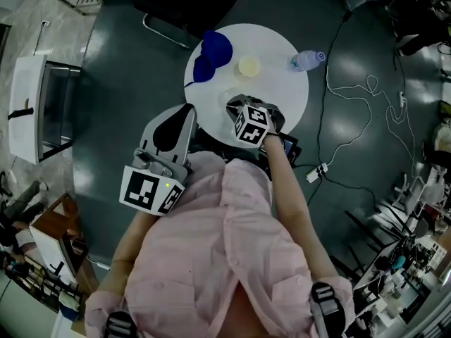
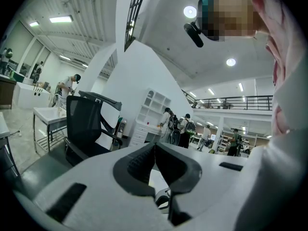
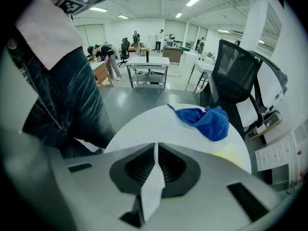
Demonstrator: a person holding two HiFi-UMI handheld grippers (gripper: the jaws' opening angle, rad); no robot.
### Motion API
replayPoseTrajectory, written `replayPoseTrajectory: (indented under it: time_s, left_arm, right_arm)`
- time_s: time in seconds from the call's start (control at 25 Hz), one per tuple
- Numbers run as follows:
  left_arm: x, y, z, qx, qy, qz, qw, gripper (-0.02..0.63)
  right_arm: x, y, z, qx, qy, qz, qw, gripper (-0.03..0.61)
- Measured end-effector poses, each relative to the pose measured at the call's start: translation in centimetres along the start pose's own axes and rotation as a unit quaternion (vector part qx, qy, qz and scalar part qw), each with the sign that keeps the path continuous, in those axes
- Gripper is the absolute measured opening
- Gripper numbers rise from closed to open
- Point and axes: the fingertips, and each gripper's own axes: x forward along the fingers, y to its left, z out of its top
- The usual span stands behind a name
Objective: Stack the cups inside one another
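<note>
A pale yellow cup (image 1: 249,66) stands open side up near the middle of the round white table (image 1: 282,101); in the right gripper view it is a faint yellow patch (image 3: 232,154). My right gripper (image 1: 235,103) points steeply down over the table's near side. Its jaws (image 3: 155,146) are shut on the thin wall of a white cup (image 3: 153,186), which shows faintly in the head view (image 1: 228,96). My left gripper (image 1: 187,113) is held level beside the table's left edge, and its jaws (image 2: 155,145) are shut with nothing in them.
A crumpled blue cloth (image 1: 211,53) lies at the table's far left, also in the right gripper view (image 3: 208,120). A clear water bottle (image 1: 308,60) lies at the far right edge. A black office chair (image 3: 238,78) stands behind the table. Cables (image 1: 352,111) trail over the floor to the right.
</note>
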Motion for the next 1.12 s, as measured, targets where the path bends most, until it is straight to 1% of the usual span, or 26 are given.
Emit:
replayPoseTrajectory:
  time_s: [0.44,0.72,0.76,0.84,0.88,1.12]
  left_arm:
    - [-0.58,0.1,-0.11,0.002,-0.002,0.0,1.0,0.02]
    - [-0.58,0.11,0.02,0.0,-0.003,0.0,1.0,0.02]
    - [-0.61,0.1,-0.02,0.0,-0.004,0.0,1.0,0.02]
    - [-0.69,0.12,-0.06,0.0,-0.005,0.001,1.0,0.02]
    - [-0.73,0.14,-0.05,0.0,-0.006,0.002,1.0,0.02]
    - [-0.82,0.12,0.2,-0.002,-0.009,0.002,1.0,0.02]
  right_arm:
    - [0.52,-0.03,0.2,0.012,-0.007,0.005,1.0,0.04]
    - [0.35,0.35,0.26,0.023,-0.011,0.022,0.999,0.043]
    - [0.36,0.4,0.25,0.025,-0.011,0.024,0.999,0.054]
    - [0.36,0.57,0.26,0.032,-0.013,0.031,0.999,0.115]
    - [0.34,0.66,0.26,0.034,-0.013,0.034,0.999,0.127]
    - [0.08,0.84,0.21,0.039,-0.011,0.038,0.998,0.156]
